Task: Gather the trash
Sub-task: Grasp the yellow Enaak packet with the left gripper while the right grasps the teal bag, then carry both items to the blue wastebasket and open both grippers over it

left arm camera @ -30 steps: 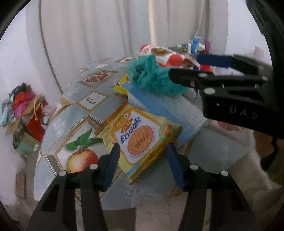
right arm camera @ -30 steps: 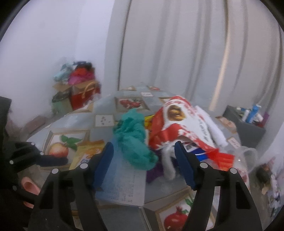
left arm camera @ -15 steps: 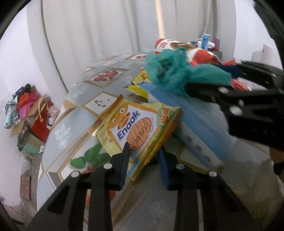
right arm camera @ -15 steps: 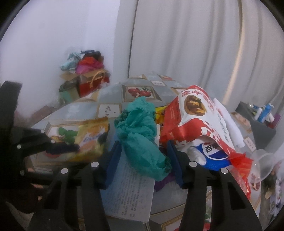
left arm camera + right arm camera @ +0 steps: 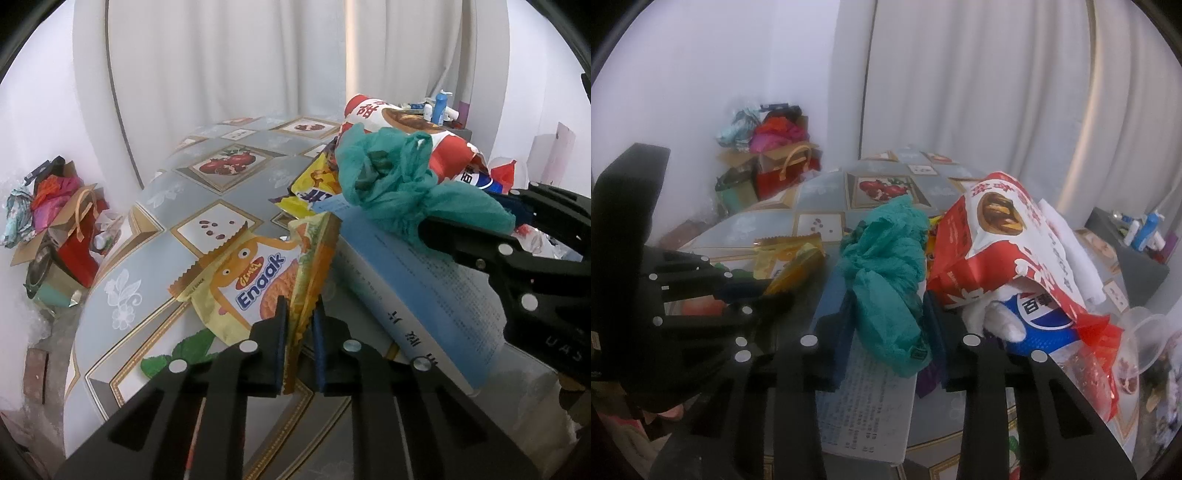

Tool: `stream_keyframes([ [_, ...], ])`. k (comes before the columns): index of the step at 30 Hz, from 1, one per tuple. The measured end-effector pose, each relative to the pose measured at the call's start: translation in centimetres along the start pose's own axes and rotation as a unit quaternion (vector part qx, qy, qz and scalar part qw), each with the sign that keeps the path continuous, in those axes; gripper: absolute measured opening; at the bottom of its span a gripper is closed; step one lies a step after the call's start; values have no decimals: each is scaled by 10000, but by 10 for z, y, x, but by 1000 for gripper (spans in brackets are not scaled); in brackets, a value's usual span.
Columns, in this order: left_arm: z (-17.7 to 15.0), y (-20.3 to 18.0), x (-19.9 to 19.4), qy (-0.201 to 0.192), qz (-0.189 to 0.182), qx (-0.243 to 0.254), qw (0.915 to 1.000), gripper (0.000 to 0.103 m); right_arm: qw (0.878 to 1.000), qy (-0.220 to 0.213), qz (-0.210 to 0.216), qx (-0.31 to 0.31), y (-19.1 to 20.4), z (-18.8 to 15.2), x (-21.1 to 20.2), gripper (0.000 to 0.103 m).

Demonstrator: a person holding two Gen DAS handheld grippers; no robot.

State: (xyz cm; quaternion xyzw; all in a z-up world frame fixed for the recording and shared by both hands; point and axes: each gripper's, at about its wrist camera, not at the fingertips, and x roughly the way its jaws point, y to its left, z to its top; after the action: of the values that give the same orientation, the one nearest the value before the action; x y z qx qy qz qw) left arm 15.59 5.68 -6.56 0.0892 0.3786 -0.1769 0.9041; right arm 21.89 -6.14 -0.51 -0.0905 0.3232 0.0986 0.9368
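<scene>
the lower edge of the yellow biscuit wrapper point(image 5: 255, 280) disappears between the left gripper point(image 5: 298, 332) pads, and a pepsi bottle point(image 5: 1039, 321) is mostly buried under a red and white snack bag point(image 5: 1004, 251), with only its label showing. a yellow packet point(image 5: 314, 181) behind the teal plastic bag point(image 5: 886, 280) is cut off by it, and the clear cup point(image 5: 1145, 339) at the right rim is blurred. the left gripper points down at the tabletop point(image 5: 229, 177), its jaws narrow and closing, with the pads pinching the wrapper's crimped corner so the pack stands tilted up off the cloth. the right gripper point(image 5: 890, 332) points down too, jaws closing around the teal plastic bag, which sits between the pads on a blue booklet point(image 5: 864, 398); whether the pads already press on it i cannot tell. a fingertip shows at the lower left of the right wrist view. the tabletop wears a grey cloth printed with fruit pictures. white curtains point(image 5: 979, 92) hang behind, and a pile of bags and boxes point(image 5: 55, 225) sits on the floor by the wall.
</scene>
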Motion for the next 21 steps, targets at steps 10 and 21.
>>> stream_keyframes([
  [10, 1, -2, -14, -145, 77, -32, 9999, 7, 9997, -145, 0, -192, 7, 0, -9, 26],
  [21, 8, -7, -48, -477, 240, 72, 9985, 6, 9987, -468, -66, -166, 8, 4, -34, 25],
])
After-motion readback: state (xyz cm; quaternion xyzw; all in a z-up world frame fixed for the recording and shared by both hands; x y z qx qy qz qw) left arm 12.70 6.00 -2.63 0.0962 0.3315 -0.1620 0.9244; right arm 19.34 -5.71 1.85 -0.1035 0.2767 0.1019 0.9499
